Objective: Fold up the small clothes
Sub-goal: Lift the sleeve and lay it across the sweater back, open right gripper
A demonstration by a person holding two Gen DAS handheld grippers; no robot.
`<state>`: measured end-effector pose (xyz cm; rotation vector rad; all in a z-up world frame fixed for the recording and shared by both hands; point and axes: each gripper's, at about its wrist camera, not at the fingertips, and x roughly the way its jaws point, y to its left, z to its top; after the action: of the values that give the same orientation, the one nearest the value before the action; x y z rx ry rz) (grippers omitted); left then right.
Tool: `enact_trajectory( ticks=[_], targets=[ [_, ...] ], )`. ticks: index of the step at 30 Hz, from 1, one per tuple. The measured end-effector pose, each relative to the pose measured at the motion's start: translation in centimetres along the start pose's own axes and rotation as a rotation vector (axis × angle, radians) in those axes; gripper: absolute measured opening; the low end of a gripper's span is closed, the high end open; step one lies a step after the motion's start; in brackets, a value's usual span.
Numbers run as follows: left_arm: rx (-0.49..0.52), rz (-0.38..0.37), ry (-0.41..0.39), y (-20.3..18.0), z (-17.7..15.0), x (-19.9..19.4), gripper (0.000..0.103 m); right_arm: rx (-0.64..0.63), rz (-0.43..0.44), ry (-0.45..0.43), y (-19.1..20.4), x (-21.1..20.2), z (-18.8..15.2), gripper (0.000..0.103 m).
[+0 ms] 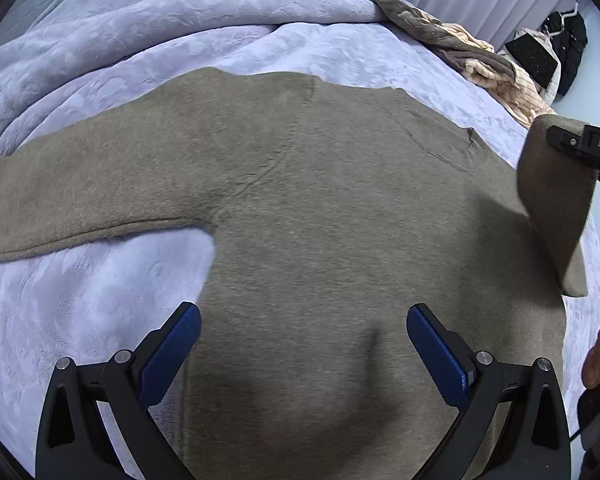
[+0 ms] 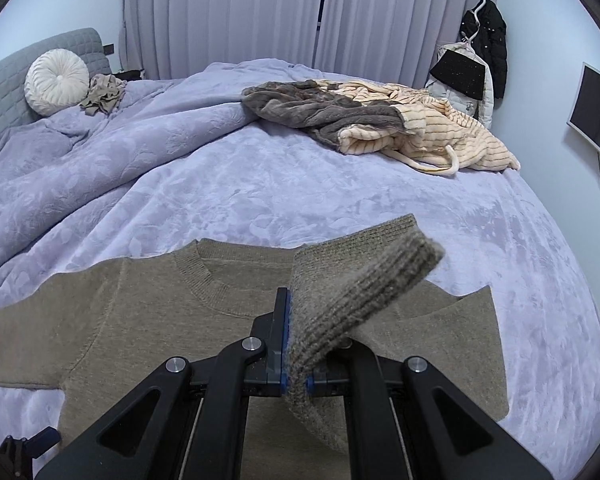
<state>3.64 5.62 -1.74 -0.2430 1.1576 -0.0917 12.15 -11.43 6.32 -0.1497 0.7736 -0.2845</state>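
A brown knit sweater (image 1: 320,184) lies flat on the lilac bedspread (image 1: 80,288), its left sleeve (image 1: 80,184) stretched out to the left. My left gripper (image 1: 303,336) is open and empty just above the sweater's lower body. My right gripper (image 2: 296,344) is shut on the sweater's right sleeve cuff (image 2: 360,280) and holds it lifted over the sweater's chest, near the round collar (image 2: 204,280). The right gripper also shows at the right edge of the left wrist view (image 1: 556,140), with the sleeve (image 1: 552,200) hanging from it.
A rumpled lilac duvet (image 2: 100,152) is heaped at the back left. A grey and cream-striped pile of clothes (image 2: 380,128) lies at the far right. A round white cushion (image 2: 56,80) and a small beige garment (image 2: 104,94) sit by the headboard. A monitor (image 2: 596,112) hangs on the right wall.
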Motion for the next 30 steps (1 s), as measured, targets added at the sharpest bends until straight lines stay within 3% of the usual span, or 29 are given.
enact_trajectory(
  ticks=[9,30],
  targets=[
    [-0.070,-0.020,-0.003,3.1,-0.1,-0.5,0.103,-0.065,0.011,0.016,4.9,1.3,-0.3,0.006],
    [-0.128,-0.028,-0.004,5.8,-0.9,-1.3,0.103,-0.171,0.007,0.099,11.9,4.6,-3.1,0.006]
  ],
)
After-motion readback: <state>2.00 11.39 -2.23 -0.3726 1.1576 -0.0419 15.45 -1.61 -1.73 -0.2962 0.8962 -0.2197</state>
